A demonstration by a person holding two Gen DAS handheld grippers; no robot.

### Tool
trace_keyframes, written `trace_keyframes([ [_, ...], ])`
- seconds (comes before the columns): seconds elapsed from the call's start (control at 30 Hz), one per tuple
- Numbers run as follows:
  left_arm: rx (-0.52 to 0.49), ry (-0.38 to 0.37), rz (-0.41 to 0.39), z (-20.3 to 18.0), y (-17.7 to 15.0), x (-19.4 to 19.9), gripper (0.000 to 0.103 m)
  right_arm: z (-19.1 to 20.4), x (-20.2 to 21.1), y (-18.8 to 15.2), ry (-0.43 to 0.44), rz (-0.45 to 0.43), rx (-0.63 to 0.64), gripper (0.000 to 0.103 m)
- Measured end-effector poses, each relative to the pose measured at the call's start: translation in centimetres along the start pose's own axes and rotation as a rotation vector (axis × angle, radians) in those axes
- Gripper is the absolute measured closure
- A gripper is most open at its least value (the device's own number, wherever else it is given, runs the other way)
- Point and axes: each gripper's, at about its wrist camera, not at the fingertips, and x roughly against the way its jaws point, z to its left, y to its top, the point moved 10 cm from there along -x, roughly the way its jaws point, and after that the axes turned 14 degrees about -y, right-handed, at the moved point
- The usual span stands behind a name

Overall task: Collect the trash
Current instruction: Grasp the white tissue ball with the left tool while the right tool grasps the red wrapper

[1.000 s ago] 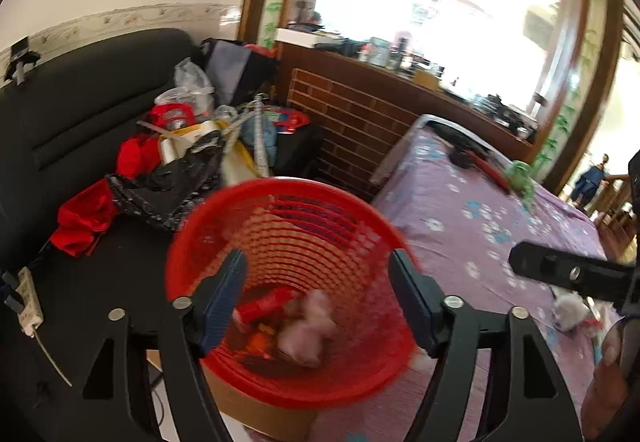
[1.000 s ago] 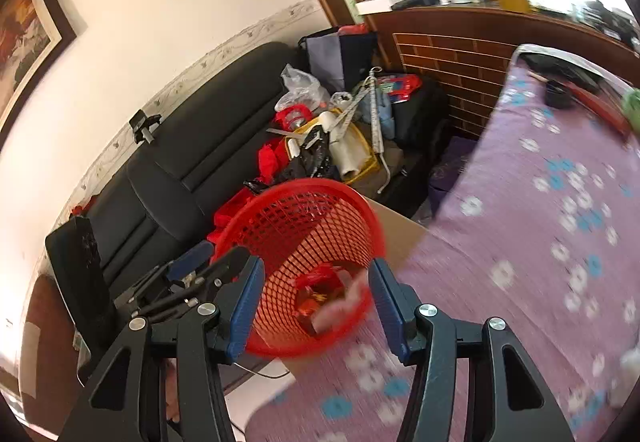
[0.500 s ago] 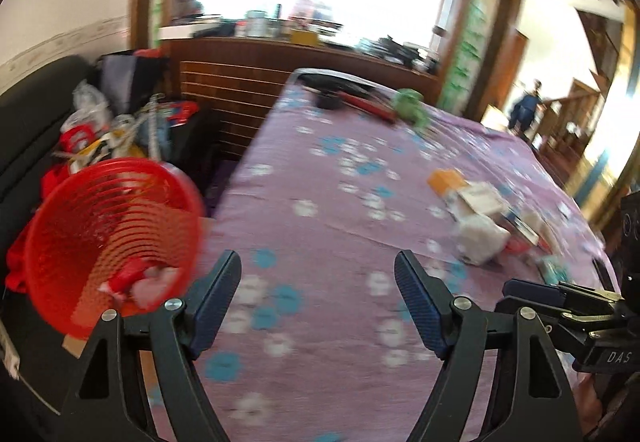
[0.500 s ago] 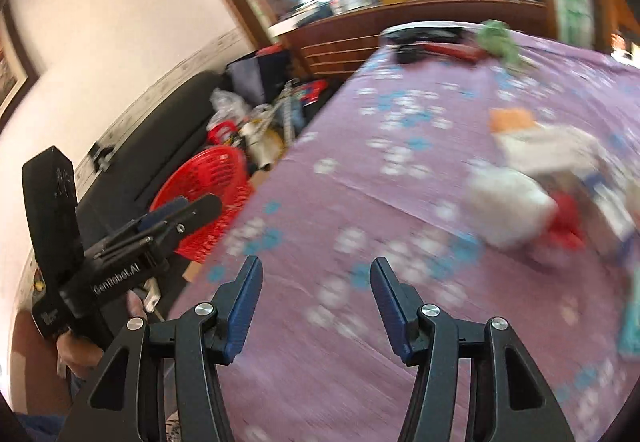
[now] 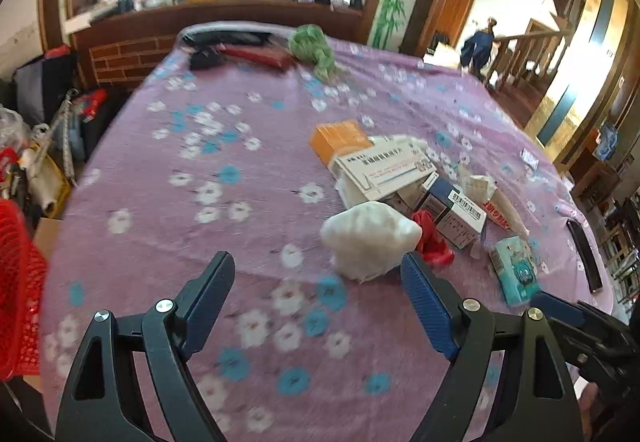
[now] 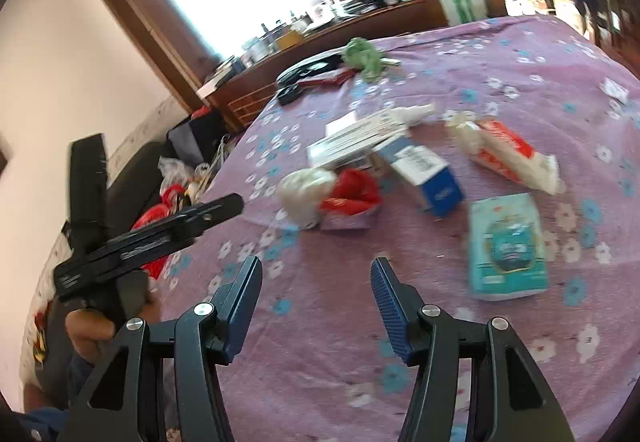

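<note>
Here, left tongs (image 5: 316, 278) spread, jaws just widened, empty, beside white wad (image 5: 370, 238); right tongs (image 6: 316, 284) spread, empty; cartons (image 5: 384, 167) lay toward the surface's (image 5: 160, 161) right edge.

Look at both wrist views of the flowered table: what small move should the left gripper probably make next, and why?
Probably ease the left gripper forward and down over the white crumpled wad. Its fingers have just been opening with nothing between them, and the wad lies just beyond them, nearest of the litter on the purple tablecloth.
</note>
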Motion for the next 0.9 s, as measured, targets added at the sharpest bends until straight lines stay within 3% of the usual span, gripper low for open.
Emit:
trace_keyframes([
  [0.13, 0.023, 0.02, 0.057, 0.4, 0.5, -3.6, 0.019, -1.8, 0.4, 0.5, 0.001, -0.009, -0.04, 0.042],
  [0.33, 0.05, -0.026, 0.045, 0.3, 0.9, -5.8, 0.02, -3.0, 0.6, 0.4, -0.006, -0.006, -0.052, 0.041],
  [0.4, 0.061, -0.06, 0.045, 0.0, 0.8, -6.4, 0.028, -3.2, 0.4, 0.4, -0.005, -0.002, -0.056, 0.041],
  [0.47, 0.078, -0.115, 0.057, -0.5, 0.8, -7.1, 0.049, -3.5, 0.2, 0.5, -0.008, -0.001, -0.062, 0.041],
  [0.53, 0.077, -0.154, 0.069, -1.5, 0.5, -7.7, 0.062, -3.7, -0.2, 0.6, -0.011, 0.003, -0.071, 0.041],
  [0.67, 0.006, -0.117, 0.05, -2.7, 0.3, -7.4, 0.071, -3.7, -0.8, 0.8, -0.023, 0.009, -0.082, 0.041],
  [0.9, -0.028, -0.022, -0.077, -1.1, 0.0, -2.4, 0.071, -3.5, -2.7, 1.9, -0.084, 0.03, -0.077, 0.04],
])
